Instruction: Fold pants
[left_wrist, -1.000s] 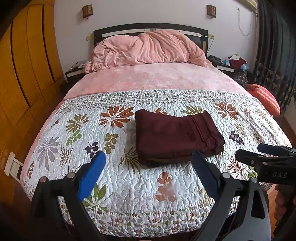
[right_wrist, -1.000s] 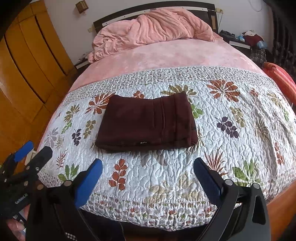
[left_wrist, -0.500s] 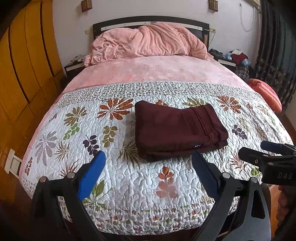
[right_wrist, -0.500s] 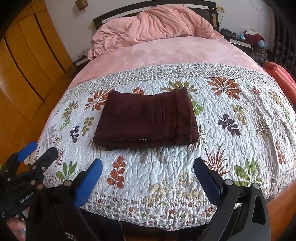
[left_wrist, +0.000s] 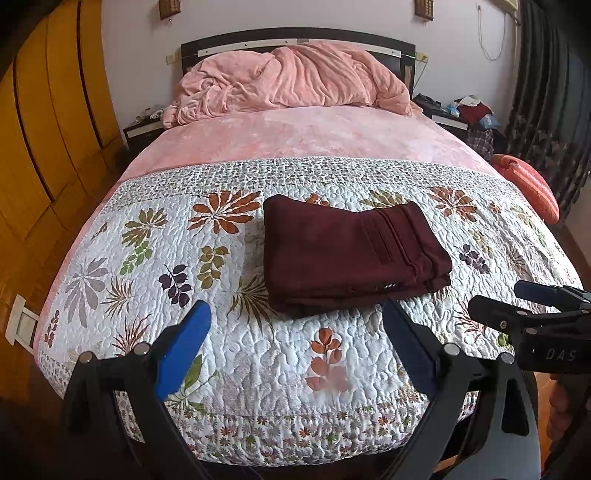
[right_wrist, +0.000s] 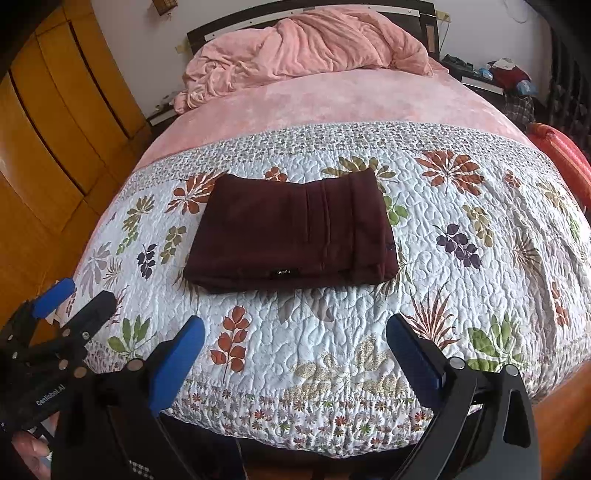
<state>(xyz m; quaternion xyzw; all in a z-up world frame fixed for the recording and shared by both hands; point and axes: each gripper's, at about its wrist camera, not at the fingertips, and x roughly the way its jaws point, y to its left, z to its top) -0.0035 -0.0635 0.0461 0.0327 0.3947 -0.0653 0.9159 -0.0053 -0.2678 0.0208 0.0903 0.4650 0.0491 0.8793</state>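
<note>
Dark maroon pants lie folded into a neat rectangle on the floral quilt, near the foot of the bed; they also show in the right wrist view. My left gripper is open and empty, held off the foot edge, short of the pants. My right gripper is open and empty too, also back from the pants. Each gripper shows at the side of the other's view: the right one and the left one.
A crumpled pink duvet lies at the headboard. Yellow wardrobe doors run along the left. A nightstand with clutter, dark curtains and an orange cushion are on the right.
Both grippers have drawn back and risen slightly from the bed; the folded pants lie still. Both stay open.
</note>
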